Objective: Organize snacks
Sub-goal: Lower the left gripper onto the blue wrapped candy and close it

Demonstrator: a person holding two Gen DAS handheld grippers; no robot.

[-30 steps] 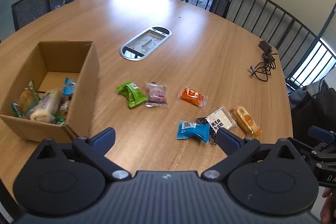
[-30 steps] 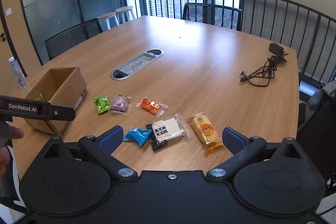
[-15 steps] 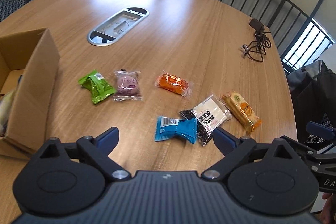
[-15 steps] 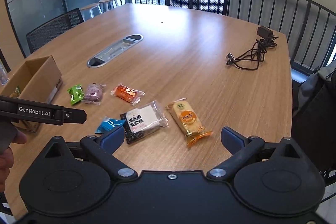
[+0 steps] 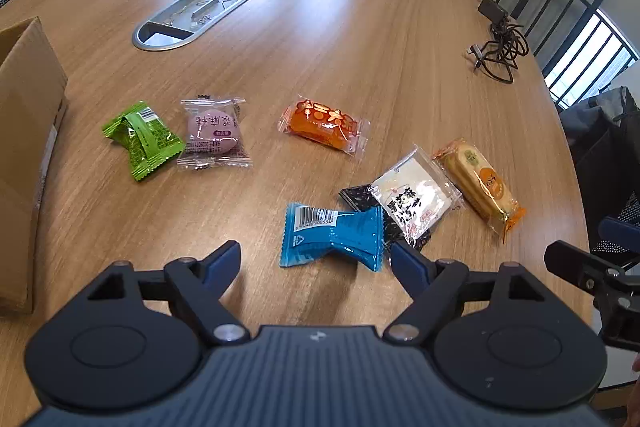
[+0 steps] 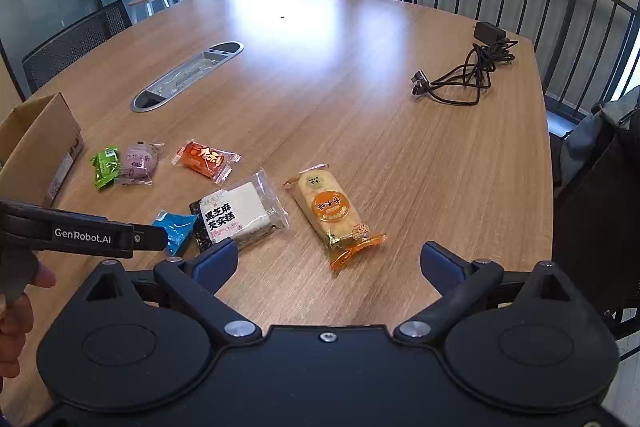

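Several wrapped snacks lie loose on the round wooden table (image 5: 360, 39). My left gripper (image 5: 316, 261) hovers low over the blue packet (image 5: 332, 235); its jaws are closing, the packet lies just ahead of and between the tips, and the pads do not press on it. My right gripper (image 6: 330, 259) stands open with the orange end of the yellow cake packet (image 6: 328, 211) between its tips. Further out lie the white sesame-cake packet (image 5: 408, 201), an orange packet (image 5: 324, 125), a purple one (image 5: 214, 133) and a green one (image 5: 140, 141). The cardboard box (image 5: 24, 131) stands at the left.
A metal cable hatch (image 5: 200, 13) is set into the table's middle. A black charger with coiled cable (image 5: 498, 45) lies at the far right. The table's edge runs close on the right, with a dark bag (image 6: 600, 155), chairs and a railing beyond.
Both grippers have sunk closer to the table. The left one has swung right, away from the box, onto the blue packet, and its jaws have narrowed. The right one has closed in on the yellow packet.
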